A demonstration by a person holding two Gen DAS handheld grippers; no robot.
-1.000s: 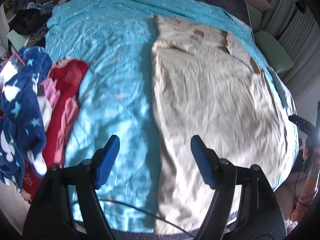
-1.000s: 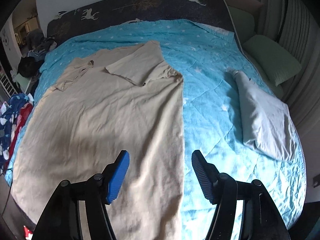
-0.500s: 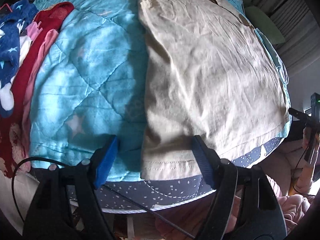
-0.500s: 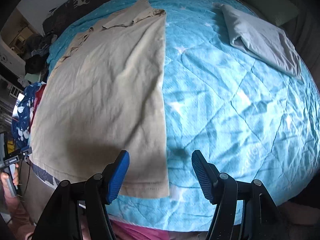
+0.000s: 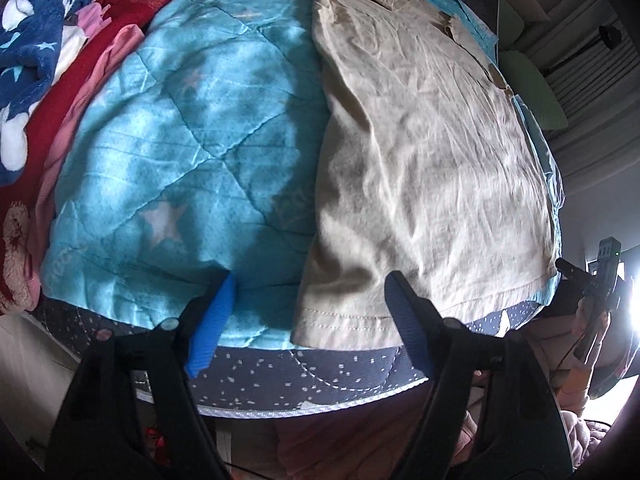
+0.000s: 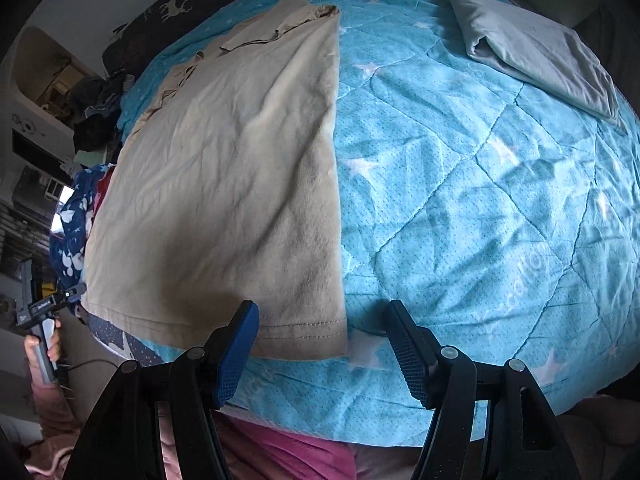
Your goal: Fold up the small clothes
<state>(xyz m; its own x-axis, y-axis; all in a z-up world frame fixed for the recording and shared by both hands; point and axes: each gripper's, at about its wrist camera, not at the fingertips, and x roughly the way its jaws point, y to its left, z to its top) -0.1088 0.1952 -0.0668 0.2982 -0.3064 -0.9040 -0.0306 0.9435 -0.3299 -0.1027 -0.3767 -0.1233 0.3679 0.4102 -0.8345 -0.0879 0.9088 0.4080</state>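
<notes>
A beige shirt (image 5: 420, 152) lies flat on the blue quilt, sleeves folded in at the far end, hem at the near bed edge; it also shows in the right wrist view (image 6: 232, 168). My left gripper (image 5: 310, 320) is open, its blue fingers either side of the shirt's near left hem corner (image 5: 308, 328). My right gripper (image 6: 324, 344) is open, straddling the near right hem corner (image 6: 336, 340). Neither holds cloth.
A pile of red, pink and navy star-print clothes (image 5: 44, 64) lies at the left bed edge. A folded grey garment (image 6: 536, 48) lies at the far right. The blue star quilt (image 6: 500, 208) covers the bed. Green pillows (image 5: 532, 92) sit far right.
Both grippers have dropped down and back to the near bed edge, now level with the shirt's hem corners. The shirt has not moved.
</notes>
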